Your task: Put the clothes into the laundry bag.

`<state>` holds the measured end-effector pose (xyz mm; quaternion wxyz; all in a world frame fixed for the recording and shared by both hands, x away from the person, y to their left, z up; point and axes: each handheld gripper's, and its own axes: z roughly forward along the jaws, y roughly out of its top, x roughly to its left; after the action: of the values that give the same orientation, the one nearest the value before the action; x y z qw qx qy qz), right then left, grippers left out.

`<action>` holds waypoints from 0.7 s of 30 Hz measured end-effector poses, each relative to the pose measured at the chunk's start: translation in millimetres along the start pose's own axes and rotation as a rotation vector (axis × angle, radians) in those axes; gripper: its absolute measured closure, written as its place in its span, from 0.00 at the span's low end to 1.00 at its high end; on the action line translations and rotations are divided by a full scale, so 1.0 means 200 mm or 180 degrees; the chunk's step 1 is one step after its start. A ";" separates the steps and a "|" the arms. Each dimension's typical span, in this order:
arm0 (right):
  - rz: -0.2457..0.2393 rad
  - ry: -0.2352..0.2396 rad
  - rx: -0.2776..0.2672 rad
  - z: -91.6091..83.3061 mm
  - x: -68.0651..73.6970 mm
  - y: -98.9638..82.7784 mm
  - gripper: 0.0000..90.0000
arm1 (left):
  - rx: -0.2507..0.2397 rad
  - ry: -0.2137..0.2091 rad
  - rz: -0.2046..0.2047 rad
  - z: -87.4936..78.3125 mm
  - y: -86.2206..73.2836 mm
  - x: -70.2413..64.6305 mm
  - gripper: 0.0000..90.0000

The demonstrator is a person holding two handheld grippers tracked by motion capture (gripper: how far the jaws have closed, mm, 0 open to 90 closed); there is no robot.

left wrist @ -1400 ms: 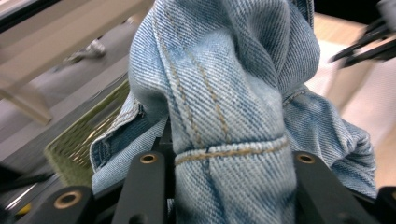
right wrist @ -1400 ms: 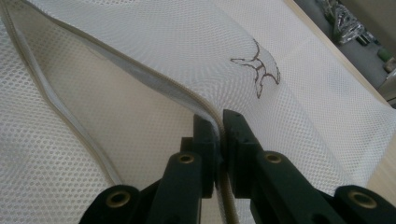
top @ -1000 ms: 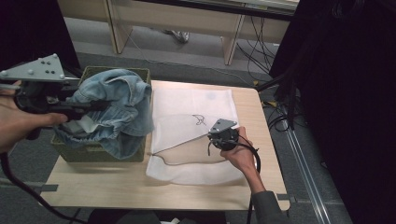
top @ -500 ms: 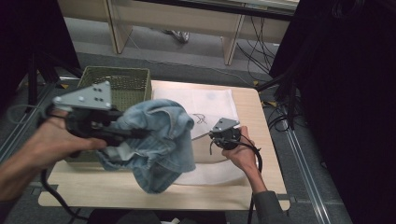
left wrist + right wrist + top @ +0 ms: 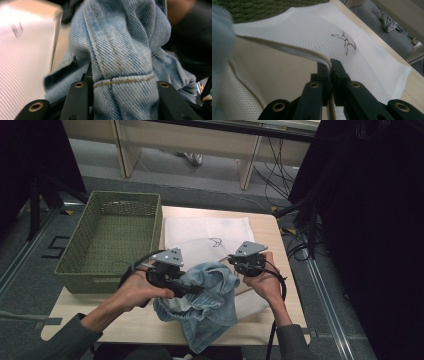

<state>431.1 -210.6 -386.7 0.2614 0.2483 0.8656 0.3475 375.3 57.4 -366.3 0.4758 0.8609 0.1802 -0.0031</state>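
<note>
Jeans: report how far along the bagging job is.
Done: the jeans are out of the basket, which sits bare. In hand: the left tongs grip the jeans at the mesh bag, whose rim the right tongs hold lifted. Left: getting the jeans inside the bag.

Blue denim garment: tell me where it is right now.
In the high view the blue denim garment sits at the table's near edge, clamped in the left gripper, right of the green woven basket, overlapping the white mesh bag.
</note>
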 end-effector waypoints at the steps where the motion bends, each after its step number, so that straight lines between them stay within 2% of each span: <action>1: -0.0059 0.0012 -0.0019 -0.01 -0.01 0.00 0.97 | 0.0054 0.0100 -0.0101 0.05 -0.02 0.02 0.69; 2: -0.0034 -0.0021 -0.0014 -0.02 0.00 0.01 0.97 | 0.0102 0.0155 -0.0098 0.08 -0.03 0.04 0.69; 3: -0.0101 -0.0023 -0.0044 -0.02 -0.01 0.02 0.97 | 0.0179 0.0193 -0.0104 0.12 -0.03 0.06 0.69; 4: -0.0032 -0.0023 -0.0029 -0.02 0.00 0.02 0.97 | 0.0246 0.0246 -0.0105 0.16 -0.04 0.07 0.69; 5: -0.0057 -0.0023 -0.0037 -0.02 0.01 0.03 0.97 | 0.0352 0.0329 -0.0056 0.20 -0.04 0.08 0.69; 7: -0.0071 -0.0034 -0.0027 -0.02 0.02 0.03 0.97 | 0.0501 0.0364 -0.0029 0.27 -0.05 0.10 0.69; 10: -0.0144 -0.0020 -0.0046 -0.02 0.04 0.05 0.97 | 0.0630 0.0415 0.0008 0.35 -0.05 0.11 0.69; 12: -0.0111 -0.0025 -0.0050 -0.03 0.05 0.06 0.97 | 0.0611 0.0462 -0.0008 0.36 -0.03 0.11 0.69; 13: -0.0144 -0.0033 -0.0066 -0.04 0.05 0.07 0.97 | 0.0600 0.0481 -0.0031 0.36 -0.03 0.12 0.68; 14: -0.0187 -0.0042 -0.0089 -0.04 0.05 0.07 0.97 | 0.0610 0.0568 -0.0017 0.34 -0.02 0.13 0.68; 15: -0.0175 -0.0021 -0.0084 -0.05 0.06 0.08 0.97 | 0.0665 0.0698 0.0053 0.32 0.00 0.14 0.68; 16: -0.0162 -0.0030 -0.0088 -0.06 0.07 0.09 0.97 | 0.0563 0.0851 -0.0057 0.32 0.00 0.15 0.68; 18: -0.0200 -0.0034 -0.0104 -0.06 0.08 0.10 0.97 | 0.0516 0.0994 -0.0131 0.30 0.02 0.19 0.68; 19: -0.0221 -0.0037 -0.0110 -0.05 0.09 0.11 0.97 | 0.0492 0.1056 -0.0146 0.30 0.02 0.20 0.68; 21: -0.0198 -0.0036 -0.0109 -0.05 0.09 0.11 0.97 | 0.0466 0.1272 -0.0088 0.33 0.01 0.20 0.68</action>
<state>416.4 -189.4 -369.1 0.2812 0.2187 0.8653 0.3526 424.6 14.6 -407.1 0.3668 0.8741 0.2821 0.1480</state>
